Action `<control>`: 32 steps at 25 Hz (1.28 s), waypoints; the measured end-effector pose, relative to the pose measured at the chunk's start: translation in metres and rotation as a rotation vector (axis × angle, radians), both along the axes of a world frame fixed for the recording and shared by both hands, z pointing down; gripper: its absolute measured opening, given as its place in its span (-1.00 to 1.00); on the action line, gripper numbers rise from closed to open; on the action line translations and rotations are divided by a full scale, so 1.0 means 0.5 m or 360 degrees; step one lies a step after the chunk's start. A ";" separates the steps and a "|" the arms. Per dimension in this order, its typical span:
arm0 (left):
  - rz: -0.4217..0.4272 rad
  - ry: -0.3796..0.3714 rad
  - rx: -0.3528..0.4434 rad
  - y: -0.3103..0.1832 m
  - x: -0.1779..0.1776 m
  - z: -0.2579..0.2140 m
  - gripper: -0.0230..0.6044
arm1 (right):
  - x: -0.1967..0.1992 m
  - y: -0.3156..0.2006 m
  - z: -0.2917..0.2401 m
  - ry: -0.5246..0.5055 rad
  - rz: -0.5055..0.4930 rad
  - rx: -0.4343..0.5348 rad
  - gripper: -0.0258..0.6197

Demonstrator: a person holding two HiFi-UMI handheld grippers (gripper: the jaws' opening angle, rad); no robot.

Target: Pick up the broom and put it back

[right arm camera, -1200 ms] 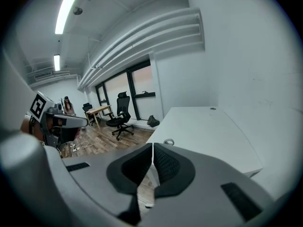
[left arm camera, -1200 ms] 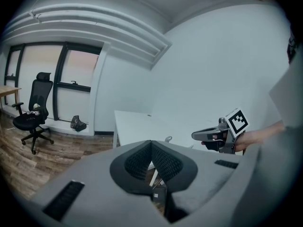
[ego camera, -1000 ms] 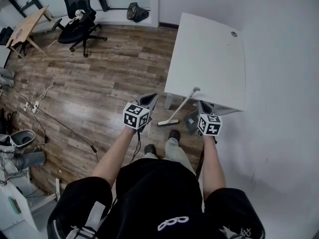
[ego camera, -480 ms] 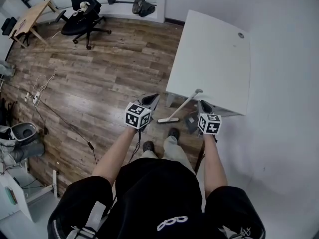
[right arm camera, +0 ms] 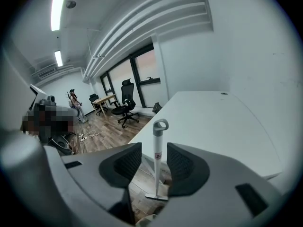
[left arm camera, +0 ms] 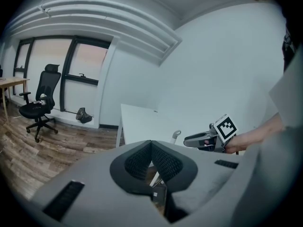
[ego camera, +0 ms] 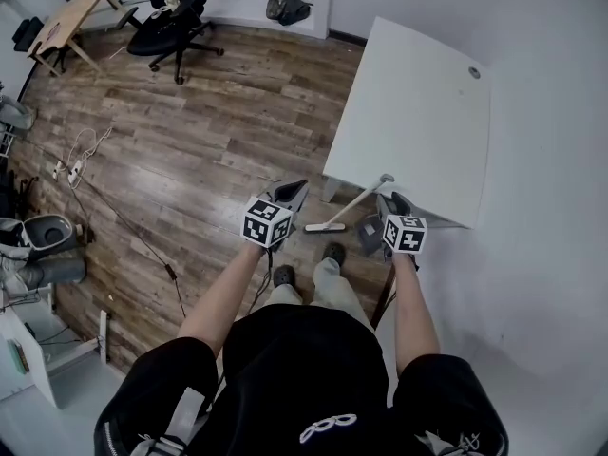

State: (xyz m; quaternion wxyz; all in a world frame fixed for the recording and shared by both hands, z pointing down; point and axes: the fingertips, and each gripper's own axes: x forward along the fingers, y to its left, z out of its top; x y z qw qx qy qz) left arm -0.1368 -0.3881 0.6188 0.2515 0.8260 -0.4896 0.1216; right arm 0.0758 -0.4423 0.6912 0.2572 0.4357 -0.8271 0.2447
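**Right tool is opening on a light, leaning broom**

The white broom with a long thin handle and a flat narrow head [ego camera: 356, 200] is leaning against the near edge of the white rectangular tabletop [ego camera: 418, 93]. Its head is standing on the brown wooden plank floor [ego camera: 190, 141], to the left of the handle top and nearer to the person.

The right tool [ego camera: 392, 199] is hovering just right of the handle top. Its jaws have just been opening and are now standing apart. In the right gripper view the handle is showing in the gap between them, but the ribbed pads [right arm camera: 128, 164] are not pressing on it. The left tool [left arm camera: 151, 144] is closed on nothing, left of the broom head.

The broom is probably handling as a light and stiff thing, but the smooth round handle may be slipping or turning between the pads. Because it is only leaning, a small push could be sending it sliding along the edge. A good place to hold is looking like the straight shaft a little below the hanging loop [right arm camera: 160, 125], taken squarely.
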 end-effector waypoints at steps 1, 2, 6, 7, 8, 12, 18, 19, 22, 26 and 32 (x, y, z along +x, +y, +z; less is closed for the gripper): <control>-0.0003 0.0001 0.0000 -0.003 0.000 0.003 -0.89 | -0.001 -0.005 0.007 -0.0001 -0.0004 -0.0007 -0.42; -0.0004 0.0000 -0.0001 -0.005 0.001 0.007 -0.89 | -0.002 -0.009 0.013 0.0000 -0.0010 -0.0012 -0.42; -0.0013 -0.0011 -0.0013 -0.010 0.000 0.019 -0.89 | -0.009 -0.021 0.034 -0.0006 -0.0030 -0.0042 -0.40; -0.0022 -0.0011 -0.0017 -0.013 -0.004 0.021 -0.89 | -0.013 -0.026 0.039 -0.0011 -0.0031 -0.0055 -0.40; -0.0031 -0.0011 -0.0022 -0.016 -0.008 0.021 -0.89 | -0.017 -0.032 0.044 -0.0015 -0.0032 -0.0068 -0.40; -0.0055 -0.0009 -0.0038 -0.025 -0.014 0.029 -0.89 | -0.024 -0.050 0.068 -0.0009 -0.0046 -0.0106 -0.38; -0.0102 -0.0012 -0.0060 -0.028 -0.031 0.036 -0.89 | -0.043 -0.069 0.095 -0.0018 -0.0067 -0.0163 -0.36; -0.0110 -0.0012 -0.0064 -0.029 -0.034 0.037 -0.89 | -0.046 -0.074 0.099 -0.0020 -0.0073 -0.0170 -0.36; -0.0133 -0.0010 -0.0075 -0.035 -0.039 0.044 -0.89 | -0.055 -0.086 0.109 -0.0023 -0.0081 -0.0185 -0.36; -0.0151 -0.0014 -0.0084 -0.041 -0.046 0.052 -0.89 | -0.063 -0.099 0.120 -0.0014 -0.0085 -0.0184 -0.37; -0.0178 -0.0010 -0.0084 -0.050 -0.062 0.055 -0.89 | -0.076 -0.104 0.128 0.0027 -0.0098 -0.0172 -0.45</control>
